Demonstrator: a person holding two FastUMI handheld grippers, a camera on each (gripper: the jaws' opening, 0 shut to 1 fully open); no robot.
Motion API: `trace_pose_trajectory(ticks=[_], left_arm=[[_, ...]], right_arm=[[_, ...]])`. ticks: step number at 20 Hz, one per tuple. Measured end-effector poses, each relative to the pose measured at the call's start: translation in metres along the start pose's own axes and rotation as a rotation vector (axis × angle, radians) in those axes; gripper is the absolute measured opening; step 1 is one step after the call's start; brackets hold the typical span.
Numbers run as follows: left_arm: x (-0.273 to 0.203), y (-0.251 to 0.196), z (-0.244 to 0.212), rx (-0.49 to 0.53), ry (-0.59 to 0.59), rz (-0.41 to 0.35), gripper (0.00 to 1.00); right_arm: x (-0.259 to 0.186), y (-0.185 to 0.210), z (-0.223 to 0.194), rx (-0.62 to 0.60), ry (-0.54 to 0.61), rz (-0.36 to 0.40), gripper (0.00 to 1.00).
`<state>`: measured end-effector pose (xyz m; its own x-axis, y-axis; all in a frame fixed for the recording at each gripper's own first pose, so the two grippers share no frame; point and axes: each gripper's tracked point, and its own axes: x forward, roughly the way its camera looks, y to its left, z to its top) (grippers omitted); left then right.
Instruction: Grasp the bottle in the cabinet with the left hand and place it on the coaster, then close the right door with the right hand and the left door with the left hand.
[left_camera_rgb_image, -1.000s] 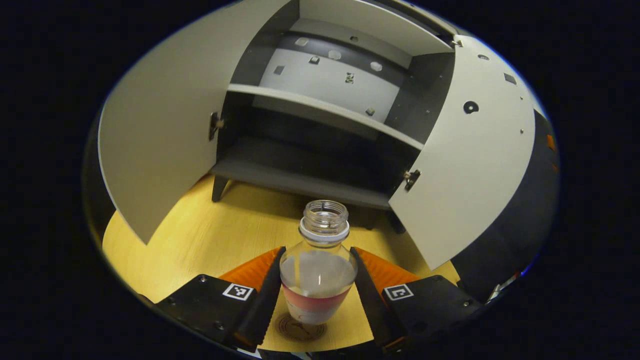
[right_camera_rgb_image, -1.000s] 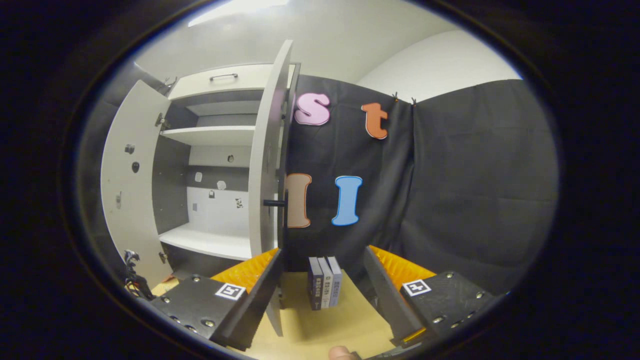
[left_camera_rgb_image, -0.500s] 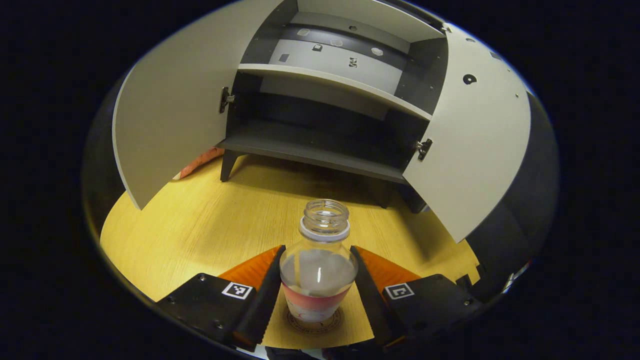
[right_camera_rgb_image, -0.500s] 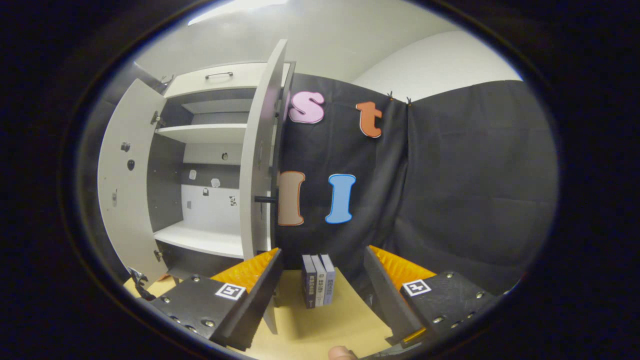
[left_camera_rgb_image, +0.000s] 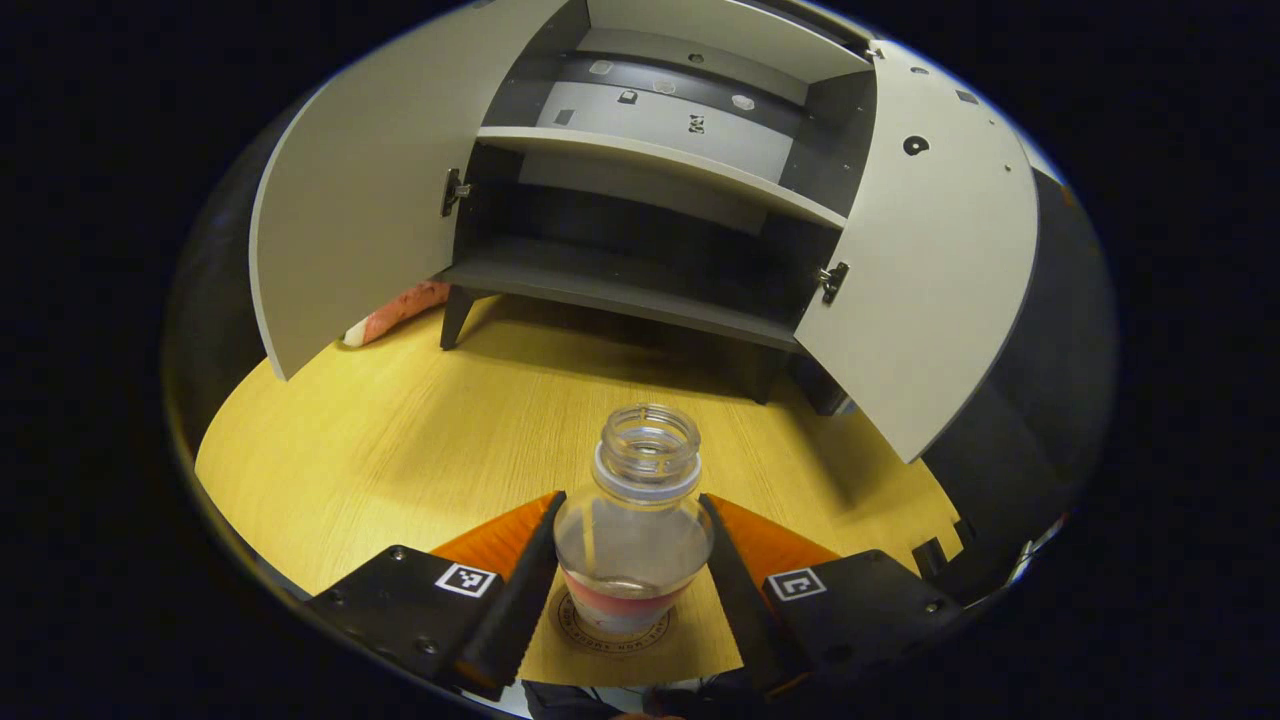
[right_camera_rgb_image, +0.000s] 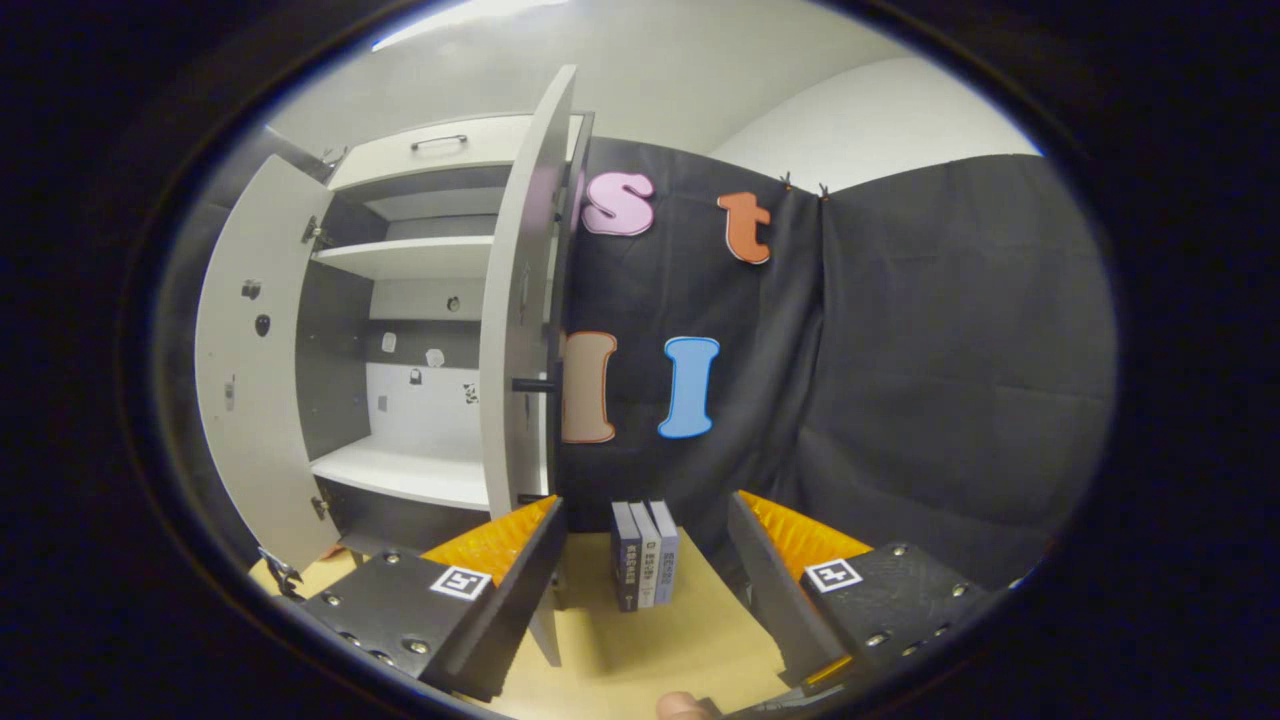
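Note:
A clear uncapped bottle (left_camera_rgb_image: 635, 540) with a red label stands upright between the fingers of my left gripper (left_camera_rgb_image: 630, 497), which is shut on its body. Its base is over a round brown coaster (left_camera_rgb_image: 612, 632) on the wooden table; I cannot tell whether it touches. Beyond it the cabinet (left_camera_rgb_image: 640, 290) stands with its left door (left_camera_rgb_image: 340, 220) and right door (left_camera_rgb_image: 930, 280) both swung wide. In the right gripper view my right gripper (right_camera_rgb_image: 645, 502) is open and holds nothing. The right door (right_camera_rgb_image: 515, 330) is seen edge-on just ahead of its left finger, with a dark knob (right_camera_rgb_image: 530, 385).
The cabinet's lower shelf (left_camera_rgb_image: 620, 290) and upper shelf (left_camera_rgb_image: 650, 165) are bare. Three books (right_camera_rgb_image: 645, 568) stand upright on the table (right_camera_rgb_image: 650, 640) ahead of the right gripper, against the black cloth wall. A pinkish object (left_camera_rgb_image: 395, 310) lies on the table behind the left door.
My left gripper has drawn back from the cabinet and come down with the bottle, so the coaster now shows more fully under it. The right gripper has barely shifted.

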<state>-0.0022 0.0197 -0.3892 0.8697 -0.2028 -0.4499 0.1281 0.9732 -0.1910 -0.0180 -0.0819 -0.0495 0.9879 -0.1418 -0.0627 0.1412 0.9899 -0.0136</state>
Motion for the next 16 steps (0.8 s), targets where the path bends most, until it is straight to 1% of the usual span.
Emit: trace_pose_trajectory(ticks=[4, 8, 13, 16], left_arm=[[-0.006, -0.007, -0.004, 0.027, 0.011, 0.003, 0.84], [-0.013, -0.013, 0.005, 0.059, -0.001, -0.003, 0.84], [-0.024, -0.020, 0.027, 0.114, -0.026, 0.010, 0.84], [-0.039, -0.036, 0.052, 0.146, -0.077, -0.023, 0.84]], right_arm=[[0.005, 0.010, -0.002, 0.002, 0.003, 0.027, 0.99], [0.008, 0.013, -0.007, 0.013, 0.012, 0.039, 0.98], [0.008, 0.011, -0.010, 0.035, 0.017, 0.042, 0.98], [0.007, 0.010, -0.015, 0.043, 0.021, 0.041, 0.98]])
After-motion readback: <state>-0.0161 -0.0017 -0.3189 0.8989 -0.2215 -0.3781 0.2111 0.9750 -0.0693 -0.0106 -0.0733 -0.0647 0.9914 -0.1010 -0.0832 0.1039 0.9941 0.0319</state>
